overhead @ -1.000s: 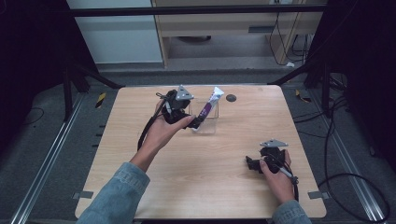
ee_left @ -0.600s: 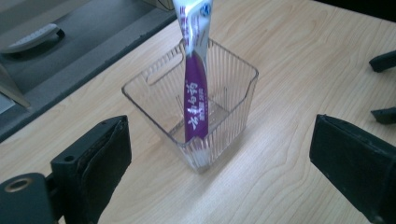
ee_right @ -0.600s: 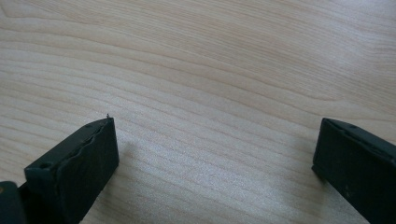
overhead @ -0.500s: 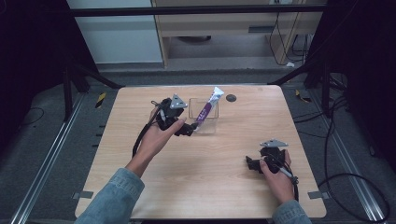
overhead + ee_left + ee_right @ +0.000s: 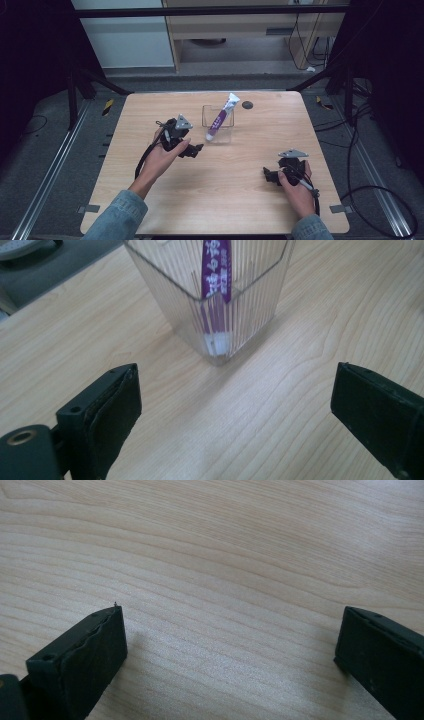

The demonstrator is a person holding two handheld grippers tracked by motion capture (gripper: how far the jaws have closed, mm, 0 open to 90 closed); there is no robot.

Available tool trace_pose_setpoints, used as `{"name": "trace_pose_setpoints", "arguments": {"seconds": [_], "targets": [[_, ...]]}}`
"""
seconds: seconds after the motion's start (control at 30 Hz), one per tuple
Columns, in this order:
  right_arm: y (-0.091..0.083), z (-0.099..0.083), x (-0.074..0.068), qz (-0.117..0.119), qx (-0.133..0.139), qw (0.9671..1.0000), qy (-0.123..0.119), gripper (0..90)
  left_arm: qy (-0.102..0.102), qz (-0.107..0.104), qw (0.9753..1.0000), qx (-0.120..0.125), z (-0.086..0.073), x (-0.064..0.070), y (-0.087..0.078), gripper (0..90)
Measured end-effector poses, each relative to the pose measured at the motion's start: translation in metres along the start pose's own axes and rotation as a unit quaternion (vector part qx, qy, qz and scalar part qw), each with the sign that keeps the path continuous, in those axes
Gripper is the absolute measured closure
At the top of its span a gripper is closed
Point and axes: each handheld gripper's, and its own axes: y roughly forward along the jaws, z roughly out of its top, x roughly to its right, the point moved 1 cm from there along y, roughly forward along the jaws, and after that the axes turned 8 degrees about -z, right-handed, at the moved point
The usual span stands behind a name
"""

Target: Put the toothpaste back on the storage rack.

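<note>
I am seeing the purple toothpaste tube (image 5: 220,119) leaning cap-down inside the clear ribbed cup (image 5: 218,134), which is standing toward twelve o'clock on the bench (image 5: 150,200) — its upper end is poking out over the rim. My left gripper (image 5: 192,149) is hovering just beside the cup at about nine o'clock of it, jaws spread wide and pinching nothing. My right gripper (image 5: 270,175) is sitting well apart at five o'clock — jaws also spread over bare wood.
</note>
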Motion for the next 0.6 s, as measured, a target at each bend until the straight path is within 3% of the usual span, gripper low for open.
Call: {"name": "trace_pose_setpoints", "arguments": {"seconds": [0.27, 0.6], "targets": [[0.000, 0.000, 0.000, 0.000, 0.000, 1.0000, 0.000, 0.4, -0.019, 0.009, 0.9997, -0.013, -0.031, -0.009, 0.007, 5.9], [0.000, 0.000, 0.000, 0.000, 0.000, 1.0000, 0.000, 0.4, -0.046, 0.032, 0.9983, -0.017, -0.061, -0.026, -0.006, 6.3]]}}
